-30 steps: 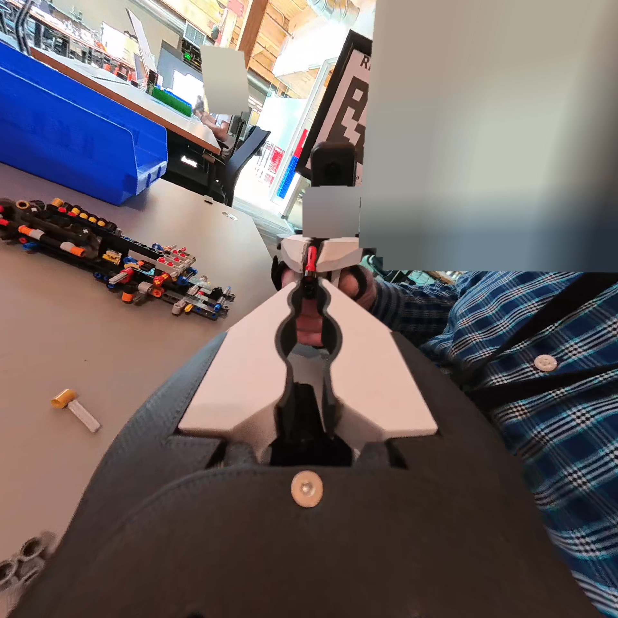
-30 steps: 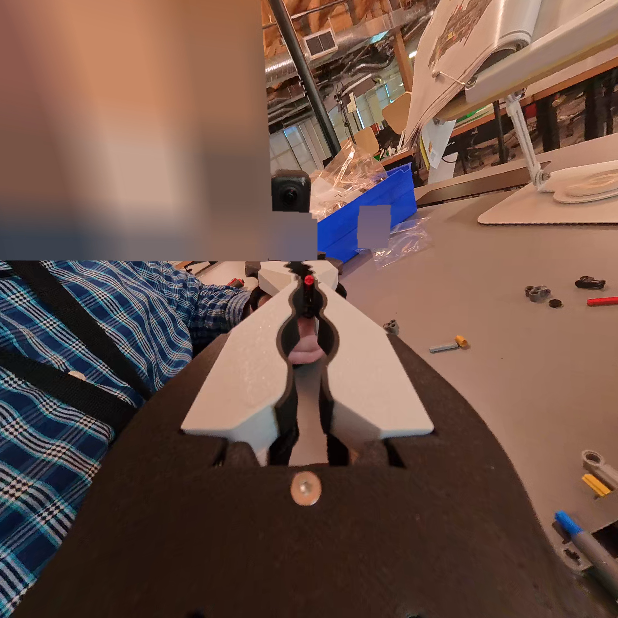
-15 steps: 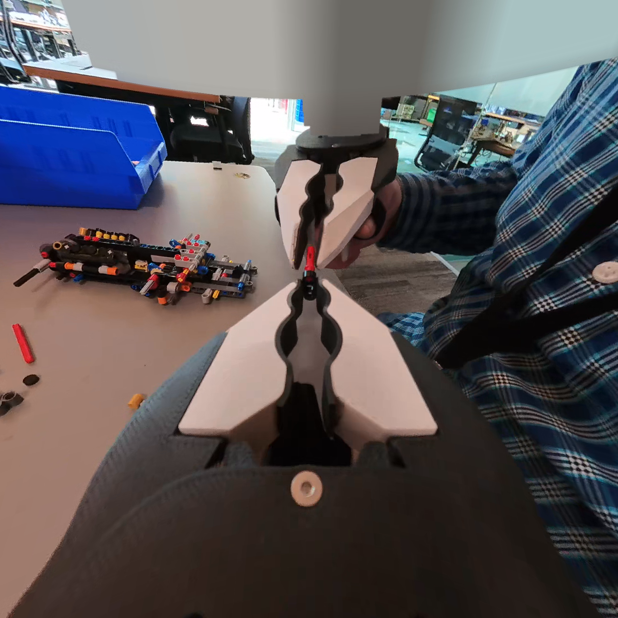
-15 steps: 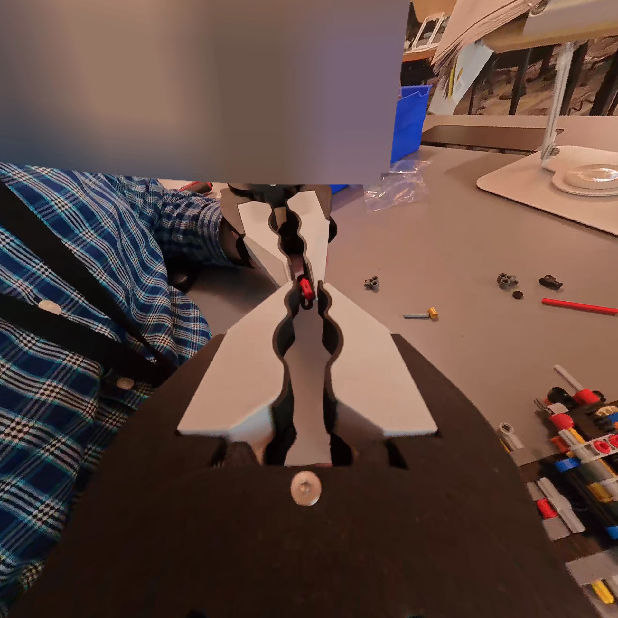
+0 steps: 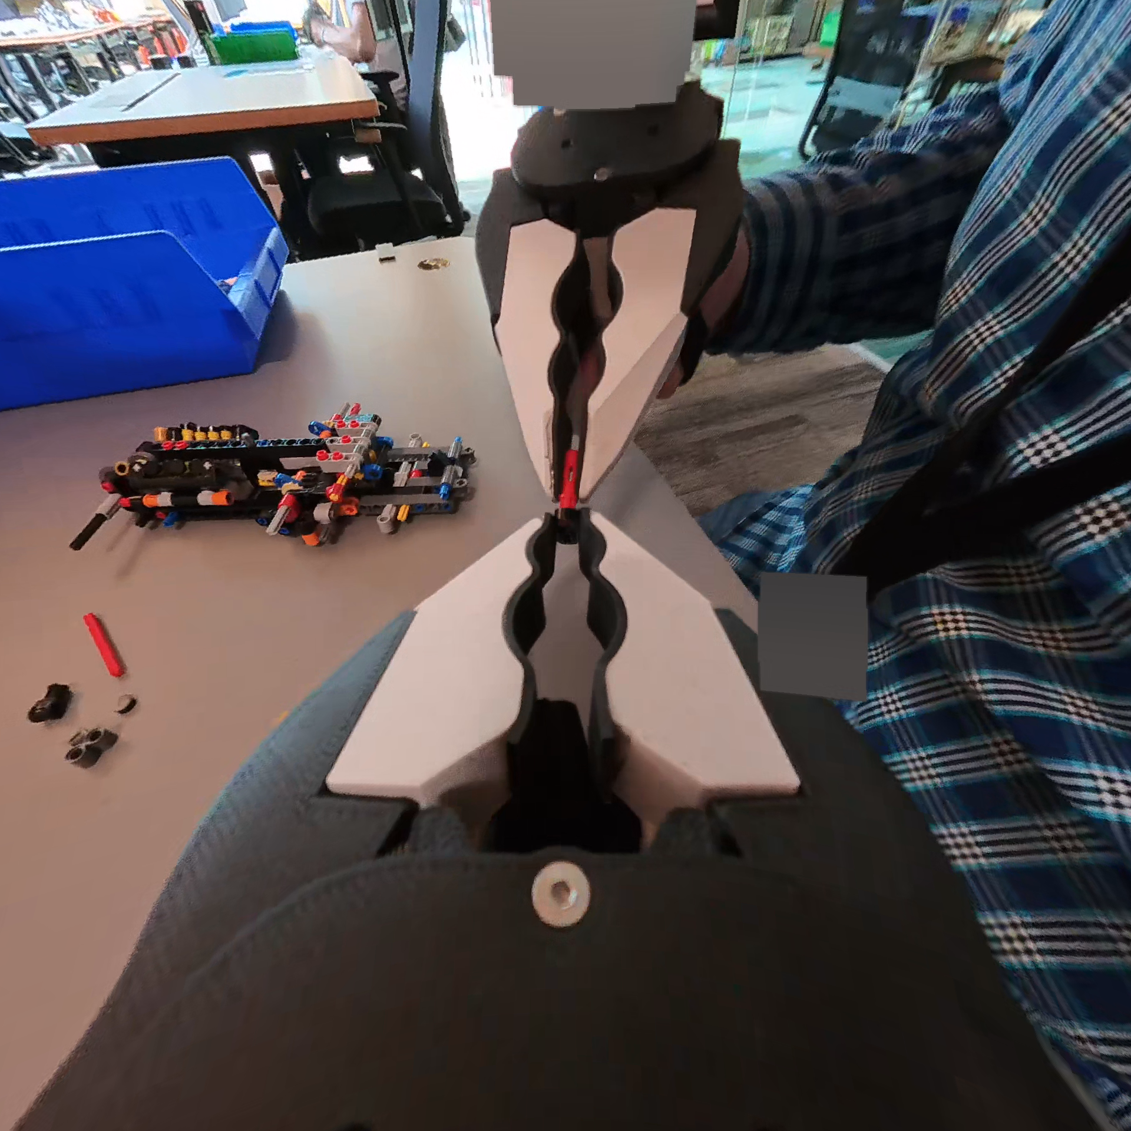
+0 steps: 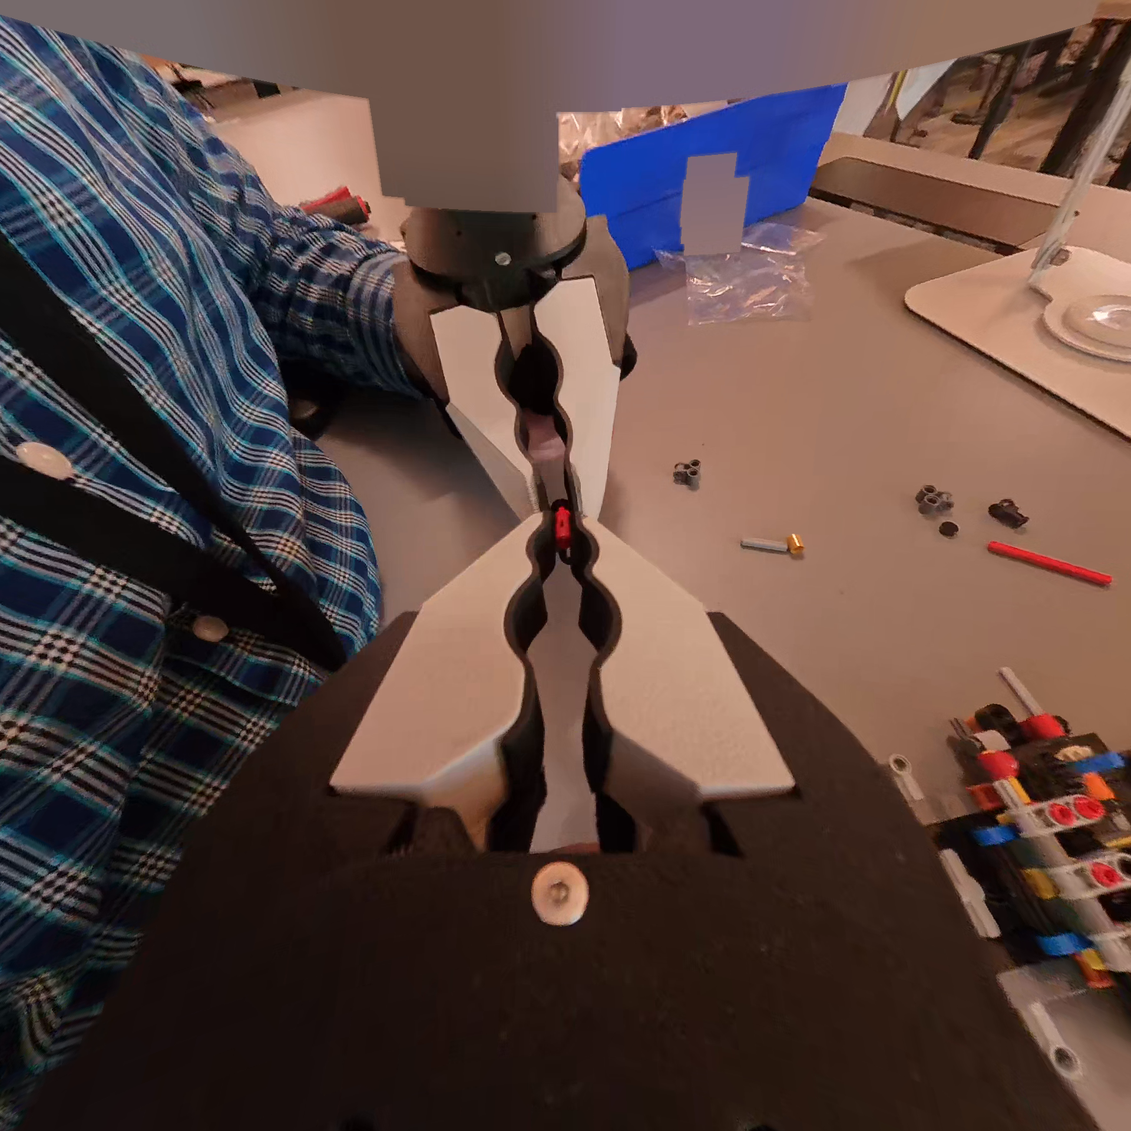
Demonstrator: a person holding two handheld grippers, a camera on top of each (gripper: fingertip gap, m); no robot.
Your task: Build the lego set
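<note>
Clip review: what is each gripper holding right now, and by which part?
The right gripper pinches a small red pin by its upper end. The left gripper grips a small black piece at the pin's lower end; how they join is hidden.

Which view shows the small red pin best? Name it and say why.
Left wrist view. There the red pin shows nearly full length, sticking out of the right gripper toward the left gripper, whose tips pinch a small black piece. The right wrist view shows only a short red stub between its own fingertips.
</note>
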